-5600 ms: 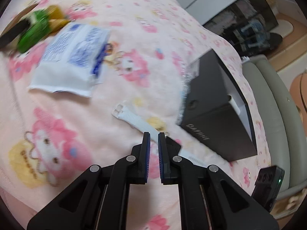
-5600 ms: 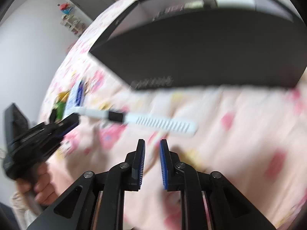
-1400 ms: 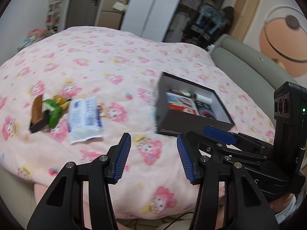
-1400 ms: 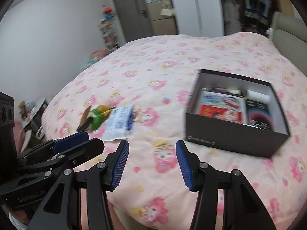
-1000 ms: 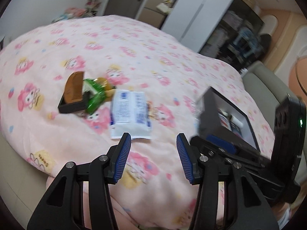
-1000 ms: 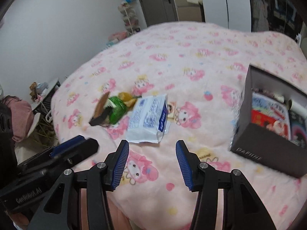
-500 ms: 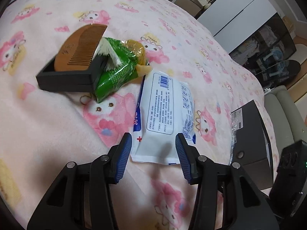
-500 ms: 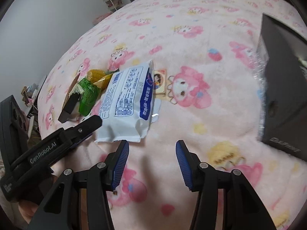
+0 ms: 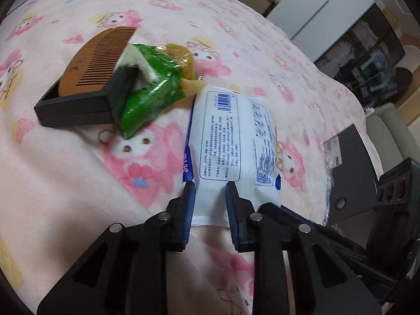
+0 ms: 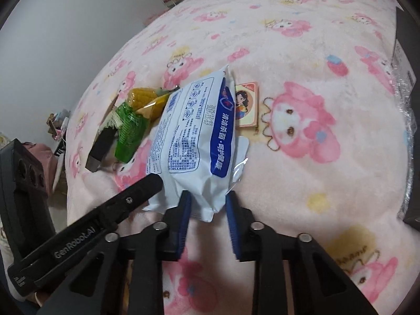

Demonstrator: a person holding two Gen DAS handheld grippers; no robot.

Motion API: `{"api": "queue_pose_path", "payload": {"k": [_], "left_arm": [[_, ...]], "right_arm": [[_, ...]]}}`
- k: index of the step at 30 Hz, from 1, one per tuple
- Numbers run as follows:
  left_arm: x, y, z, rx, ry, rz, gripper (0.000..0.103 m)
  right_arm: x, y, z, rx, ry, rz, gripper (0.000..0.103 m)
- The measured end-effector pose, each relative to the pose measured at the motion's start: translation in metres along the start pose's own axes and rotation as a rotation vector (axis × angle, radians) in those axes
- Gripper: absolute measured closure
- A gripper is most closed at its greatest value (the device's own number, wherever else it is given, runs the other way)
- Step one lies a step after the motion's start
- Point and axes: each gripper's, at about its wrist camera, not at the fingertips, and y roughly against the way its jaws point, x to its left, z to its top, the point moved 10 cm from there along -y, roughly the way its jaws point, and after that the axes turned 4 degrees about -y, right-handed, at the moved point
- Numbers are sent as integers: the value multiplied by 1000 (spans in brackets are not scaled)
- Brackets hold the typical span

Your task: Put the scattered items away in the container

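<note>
On the pink cartoon-print blanket [image 9: 65, 183], a wooden comb in a black tray [image 9: 86, 89], a green packet [image 9: 152, 92] and a white-and-blue wipes pack [image 9: 231, 141] remain outside the black box [image 9: 349, 173]. The left gripper [image 9: 210, 204] and right gripper [image 10: 207, 207], both partly open, straddle the pack's near edge without clamping it.

light: soft, even indoor | focus: fairly sharp | edges: fisheye-bent, dark corners

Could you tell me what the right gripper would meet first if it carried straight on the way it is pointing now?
The right gripper would meet the white wipes pack first; the pack's near end already sits between its open jaws, though whether they touch it is unclear.
</note>
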Motion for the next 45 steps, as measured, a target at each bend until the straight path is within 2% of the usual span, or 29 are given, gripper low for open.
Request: {"api": "queue_pose_path", "payload": {"k": [5, 9, 16, 18, 22, 24, 26, 27, 28, 29, 32, 35, 38, 41, 45], "left_arm": [[-31, 4, -13, 34, -69, -127, 81], [-63, 6, -35, 96, -145, -221, 81], [-115, 2, -79, 189, -317, -251, 81], [-117, 2, -80, 187, -314, -250, 81], [-100, 2, -70, 173, -220, -238, 80], [-91, -3, -69, 195, -151, -260, 75], [-90, -10, -73, 227, -124, -279, 66], [-91, -14, -74, 240, -121, -283, 66], [-94, -17, -76, 246, -132, -283, 65], [-97, -19, -78, 250, -145, -285, 66], [-108, -20, -83, 257, -181, -296, 66], [-114, -15, -84, 246, -199, -309, 71], [-118, -6, -85, 231, -207, -327, 74], [-125, 5, -88, 212, -225, -347, 74], [-133, 19, -98, 205, -269, -379, 76]], "right_arm": [[-8, 40, -1, -95, -17, -24, 86], [-26, 77, -11, -140, -42, -54, 87], [-79, 105, -53, -94, -137, -120, 87], [-93, 105, -63, -76, -172, -140, 87], [-103, 112, -71, -82, -195, -152, 87], [-103, 116, -71, -88, -197, -138, 87], [-103, 113, -70, -85, -202, -128, 84], [-105, 108, -72, -74, -203, -137, 81], [-107, 104, -73, -63, -204, -147, 71], [-108, 99, -75, -51, -206, -154, 66], [-108, 87, -85, -25, -217, -133, 66], [-98, 90, -85, -49, -196, -100, 68], [-98, 96, -82, -71, -186, -116, 68], [-100, 103, -82, -80, -204, -96, 69], [-92, 112, -90, -32, -142, -103, 67]]}}
